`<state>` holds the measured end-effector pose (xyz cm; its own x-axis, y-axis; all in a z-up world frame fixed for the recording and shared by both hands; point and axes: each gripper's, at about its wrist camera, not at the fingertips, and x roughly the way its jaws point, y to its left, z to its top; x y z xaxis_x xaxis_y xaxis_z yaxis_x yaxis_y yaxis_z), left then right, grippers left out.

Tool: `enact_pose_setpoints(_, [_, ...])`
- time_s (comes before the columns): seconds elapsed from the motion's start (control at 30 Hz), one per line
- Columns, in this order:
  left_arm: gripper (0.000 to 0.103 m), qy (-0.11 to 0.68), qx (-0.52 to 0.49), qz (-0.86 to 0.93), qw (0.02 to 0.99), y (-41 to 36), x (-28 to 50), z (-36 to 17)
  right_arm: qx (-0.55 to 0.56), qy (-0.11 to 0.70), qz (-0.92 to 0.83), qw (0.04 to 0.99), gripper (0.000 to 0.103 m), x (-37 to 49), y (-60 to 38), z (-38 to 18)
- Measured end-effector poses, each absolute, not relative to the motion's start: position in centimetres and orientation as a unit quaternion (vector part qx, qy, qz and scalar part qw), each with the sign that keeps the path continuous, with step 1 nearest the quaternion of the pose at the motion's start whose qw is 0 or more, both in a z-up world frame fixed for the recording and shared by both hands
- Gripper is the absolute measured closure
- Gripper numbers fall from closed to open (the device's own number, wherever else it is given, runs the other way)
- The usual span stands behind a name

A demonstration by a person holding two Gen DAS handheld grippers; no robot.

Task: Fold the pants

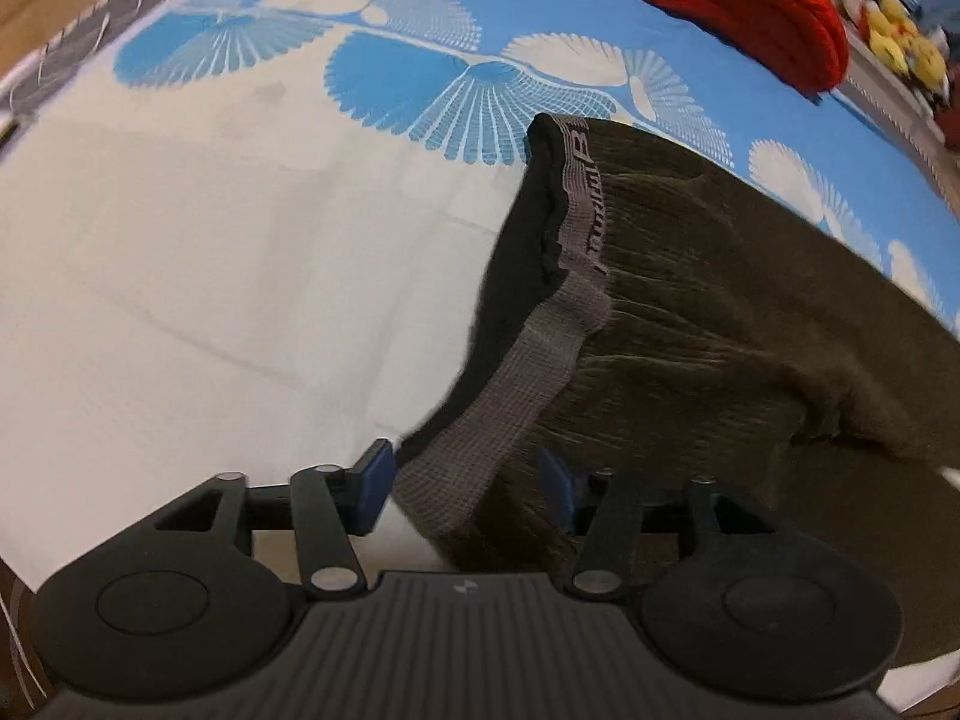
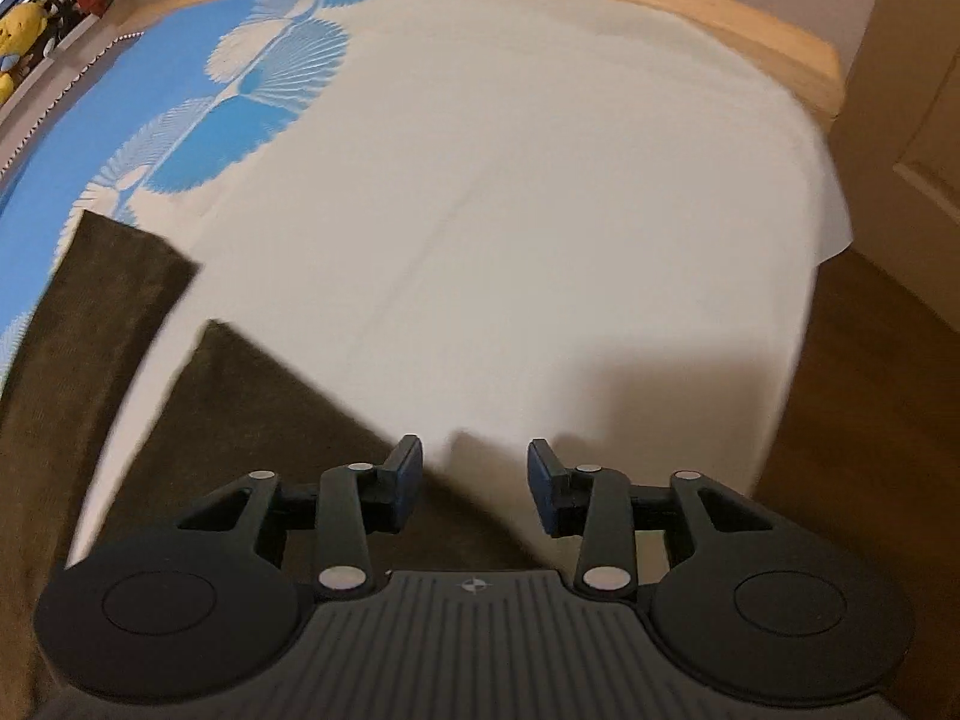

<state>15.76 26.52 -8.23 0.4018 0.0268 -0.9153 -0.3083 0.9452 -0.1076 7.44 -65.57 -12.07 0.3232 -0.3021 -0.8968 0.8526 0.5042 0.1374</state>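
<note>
Dark olive corduroy pants (image 1: 738, 324) lie on a bed, with a grey elastic waistband (image 1: 540, 354) facing my left gripper. My left gripper (image 1: 468, 483) is open, its blue-padded jaws standing on either side of the waistband's near corner, not closed on it. In the right wrist view the two pant legs (image 2: 240, 420) lie spread apart toward the left. My right gripper (image 2: 474, 483) is open and empty, hovering over the edge of the nearer leg and the sheet.
The bedsheet (image 1: 210, 276) is white with a blue fan pattern (image 1: 420, 78). A red cloth (image 1: 738, 6) lies at the far right. A wooden bed frame (image 2: 660, 6) runs along the far edge. Brown floor (image 2: 870, 420) and a door lie to the right. Plush toys (image 2: 18, 30) sit at the far left.
</note>
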Motion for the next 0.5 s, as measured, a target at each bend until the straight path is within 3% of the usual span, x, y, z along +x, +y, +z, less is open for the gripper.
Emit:
enact_pose_setpoints(0.07, [0.028,0.538,-0.134,0.112,0.824,27.1,15.7,-8.9,0.323,0.443,-0.377,0.747,0.056,6.3,-66.3,-12.7])
enact_pose_setpoints(0.23, [0.027,0.561,-0.162,0.106,0.805,27.3,16.8,-10.8,0.357,0.469,-0.340,0.732,0.055,5.3,-66.8,-14.0])
enact_pose_setpoints(0.47, [0.025,0.589,-0.124,0.105,0.792,26.5,18.0,-13.1,0.262,0.536,-0.306,0.742,0.053,7.9,-64.1,-14.4])
enact_pose_setpoints(0.5, [0.025,0.590,-0.125,0.104,0.791,26.6,17.9,-13.3,0.249,0.541,-0.304,0.744,0.060,8.1,-63.7,-14.5])
